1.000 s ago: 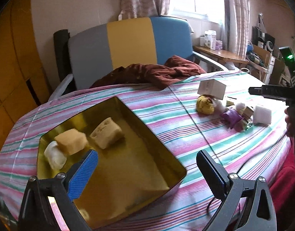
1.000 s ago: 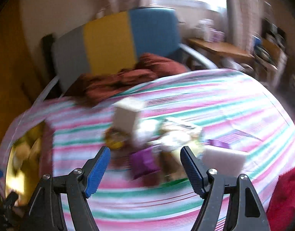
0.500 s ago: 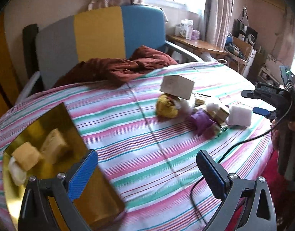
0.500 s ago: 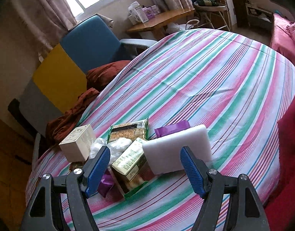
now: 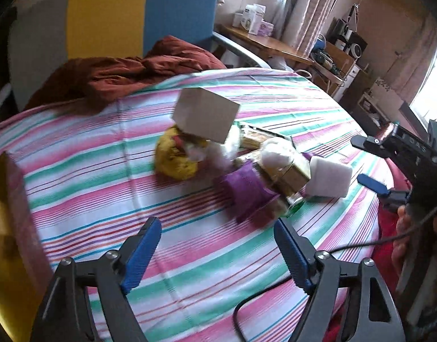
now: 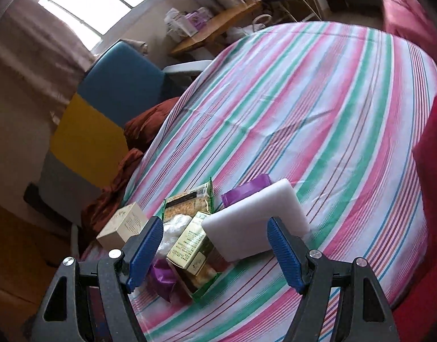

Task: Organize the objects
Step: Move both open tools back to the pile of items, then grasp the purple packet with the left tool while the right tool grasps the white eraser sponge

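A pile lies on the striped cloth [image 5: 104,171]: a beige box [image 5: 207,114] atop a yellow bag [image 5: 175,159], a purple packet [image 5: 247,185], a gold-green box [image 6: 190,242], a cracker pack [image 6: 187,202] and a white foam block [image 6: 255,228]. My left gripper [image 5: 217,225] hovers short of the purple packet; its jaws are closing with only cloth between them. My right gripper [image 6: 215,223] is open, low over the foam block and the gold-green box, and its pads do not press on them. In the left wrist view the right gripper [image 5: 366,164] sits just right of the foam block [image 5: 329,178].
The gold tray [image 5: 7,228] stands at the far left edge. A grey, yellow and blue chair [image 5: 104,14] with a maroon cloth [image 5: 127,71] stands behind. A wooden side table [image 5: 264,42] holds boxes. Red fabric [image 6: 435,142] lies at the right, and a black cable [image 5: 275,290] crosses near the left gripper.
The left wrist view swung from the gold tray to the pile, and its jaws narrowed. The right gripper rolled and sank closer to the white foam block.
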`<state>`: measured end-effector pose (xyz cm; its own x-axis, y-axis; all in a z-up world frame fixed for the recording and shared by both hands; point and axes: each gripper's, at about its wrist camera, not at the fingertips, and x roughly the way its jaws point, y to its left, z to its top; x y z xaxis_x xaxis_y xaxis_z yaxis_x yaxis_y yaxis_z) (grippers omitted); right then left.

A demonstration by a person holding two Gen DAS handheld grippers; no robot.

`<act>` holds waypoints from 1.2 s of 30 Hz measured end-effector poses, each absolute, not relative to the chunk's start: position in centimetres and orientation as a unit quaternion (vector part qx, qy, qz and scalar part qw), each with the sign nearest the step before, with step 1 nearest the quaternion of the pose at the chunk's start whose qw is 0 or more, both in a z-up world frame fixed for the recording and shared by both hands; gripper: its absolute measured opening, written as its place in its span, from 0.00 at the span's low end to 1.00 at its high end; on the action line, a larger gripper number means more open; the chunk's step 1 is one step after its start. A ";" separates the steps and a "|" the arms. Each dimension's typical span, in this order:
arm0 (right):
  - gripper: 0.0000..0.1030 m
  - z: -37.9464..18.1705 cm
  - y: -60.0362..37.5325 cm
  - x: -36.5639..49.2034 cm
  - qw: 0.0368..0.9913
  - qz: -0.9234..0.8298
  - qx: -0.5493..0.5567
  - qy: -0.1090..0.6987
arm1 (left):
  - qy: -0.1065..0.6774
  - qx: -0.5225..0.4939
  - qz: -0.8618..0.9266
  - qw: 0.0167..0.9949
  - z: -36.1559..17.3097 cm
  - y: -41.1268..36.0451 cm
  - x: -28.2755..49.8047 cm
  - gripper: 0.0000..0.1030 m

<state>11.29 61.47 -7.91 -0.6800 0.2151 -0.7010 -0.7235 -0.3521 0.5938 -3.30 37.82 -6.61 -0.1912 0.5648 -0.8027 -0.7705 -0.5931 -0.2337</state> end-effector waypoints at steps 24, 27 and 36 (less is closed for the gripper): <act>0.79 -10.5 64.8 11.0 0.365 0.730 -0.270 0.510 | 0.063 -0.518 0.724 0.451 -11.7 43.4 -5.3 0.39; 0.79 -10.9 65.2 10.2 0.374 0.728 -0.291 0.496 | 0.065 -0.520 0.720 0.454 -11.6 42.8 -5.2 0.39; 0.78 -11.5 63.8 9.3 0.369 0.730 -0.351 0.457 | 0.091 -0.515 0.719 0.458 -11.2 38.8 -3.3 0.38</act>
